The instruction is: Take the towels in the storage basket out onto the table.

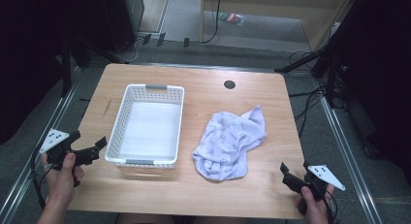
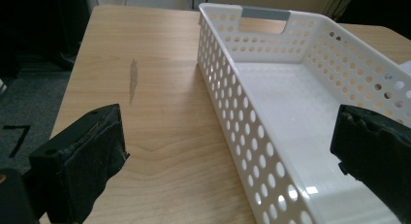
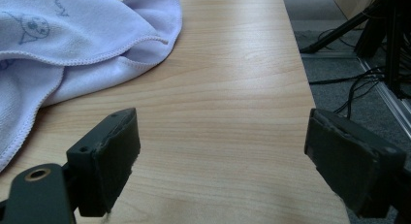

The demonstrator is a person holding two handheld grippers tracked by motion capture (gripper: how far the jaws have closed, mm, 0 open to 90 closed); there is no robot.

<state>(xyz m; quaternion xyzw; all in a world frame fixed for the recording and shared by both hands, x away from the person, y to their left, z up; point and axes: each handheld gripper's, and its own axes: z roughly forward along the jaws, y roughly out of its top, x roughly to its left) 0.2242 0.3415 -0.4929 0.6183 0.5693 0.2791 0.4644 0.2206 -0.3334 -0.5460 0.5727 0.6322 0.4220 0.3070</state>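
Observation:
A white perforated basket point(image 1: 148, 129) with grey handles stands empty on the left half of the wooden table point(image 1: 208, 88). A crumpled pale lilac cloth point(image 1: 228, 144) with a small print lies to its right. My left gripper point(image 1: 92, 149) is held open at the table's front left, just beside the basket's near left corner; in the left gripper view its jaws straddle the basket wall point(image 2: 242, 136). My right gripper point(image 1: 286, 174) is open near the front right corner, apart from the cloth point(image 3: 72, 44), with bare wood between its jaws.
A round black grommet point(image 1: 229, 84) sits in the tabletop at the back. A dark streak point(image 2: 133, 81) marks the wood left of the basket. Cables and stand legs point(image 1: 315, 64) lie on the floor to the right, close to the table edge point(image 3: 310, 103).

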